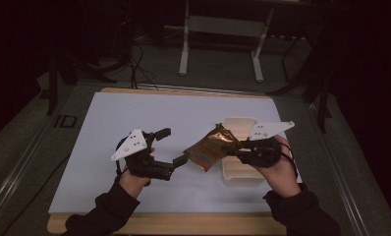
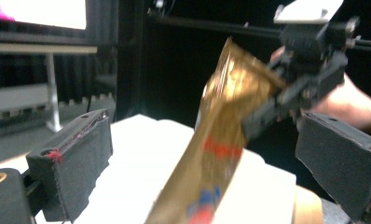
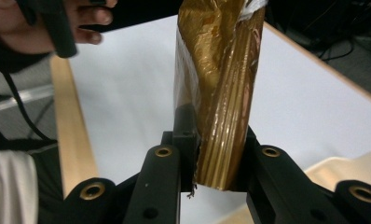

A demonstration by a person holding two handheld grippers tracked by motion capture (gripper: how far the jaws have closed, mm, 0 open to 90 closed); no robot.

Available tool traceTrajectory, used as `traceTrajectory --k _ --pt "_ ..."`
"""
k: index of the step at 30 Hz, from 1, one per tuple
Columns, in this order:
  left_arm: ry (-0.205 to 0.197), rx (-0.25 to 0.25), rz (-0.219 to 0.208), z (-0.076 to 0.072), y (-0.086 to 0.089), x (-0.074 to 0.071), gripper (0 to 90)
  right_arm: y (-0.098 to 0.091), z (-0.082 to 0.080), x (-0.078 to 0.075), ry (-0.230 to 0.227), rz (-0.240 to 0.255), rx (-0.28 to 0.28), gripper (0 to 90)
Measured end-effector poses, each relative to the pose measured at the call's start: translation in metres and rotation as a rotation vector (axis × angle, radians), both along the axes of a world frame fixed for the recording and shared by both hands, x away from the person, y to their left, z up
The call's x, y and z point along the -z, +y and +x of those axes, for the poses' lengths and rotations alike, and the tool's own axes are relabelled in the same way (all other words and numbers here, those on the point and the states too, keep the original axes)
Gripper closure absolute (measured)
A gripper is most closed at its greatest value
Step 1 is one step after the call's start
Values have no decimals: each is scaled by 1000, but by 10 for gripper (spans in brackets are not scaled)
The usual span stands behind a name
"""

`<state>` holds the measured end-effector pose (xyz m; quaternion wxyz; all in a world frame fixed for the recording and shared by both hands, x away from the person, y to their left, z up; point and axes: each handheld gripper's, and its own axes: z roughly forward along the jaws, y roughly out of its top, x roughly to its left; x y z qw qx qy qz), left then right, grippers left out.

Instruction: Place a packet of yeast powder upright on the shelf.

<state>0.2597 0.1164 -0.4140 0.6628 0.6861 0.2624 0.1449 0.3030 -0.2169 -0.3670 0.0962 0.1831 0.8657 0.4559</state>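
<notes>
Packet (image 1: 210,150) hangs above the bench (image 1: 134,118), pinched at one end in my right gripper (image 1: 236,149)'s closed jaws; my left gripper (image 1: 173,147)'s jaws stand open around its free end. I judge a firm right hold and slow travel toward the tray (image 1: 240,173) matter most.

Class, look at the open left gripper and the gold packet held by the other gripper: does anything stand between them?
Nothing visible does. The left gripper stands open just beside the gold packet, which the right gripper clamps by one end above the white mat; only open air separates them.
</notes>
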Motion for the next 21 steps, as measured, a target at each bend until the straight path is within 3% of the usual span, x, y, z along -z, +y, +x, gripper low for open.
traceTrajectory --k 3,6,11,16,21 --pt "15 -10 33 -3 8 9 43 -7 7 -6 -35 -17 -24 786" --pt "46 -6 50 -6 15 19 43 -15 12 -12 -77 -39 -39 787" --pt "64 0 72 -13 26 36 43 -30 19 -18 -137 -67 -88 787" --pt "56 -22 122 -18 34 46 43 -45 20 -20 -150 -93 -128 788" --pt "70 -33 113 -19 39 53 43 -62 17 -20 -161 -98 -144 788"
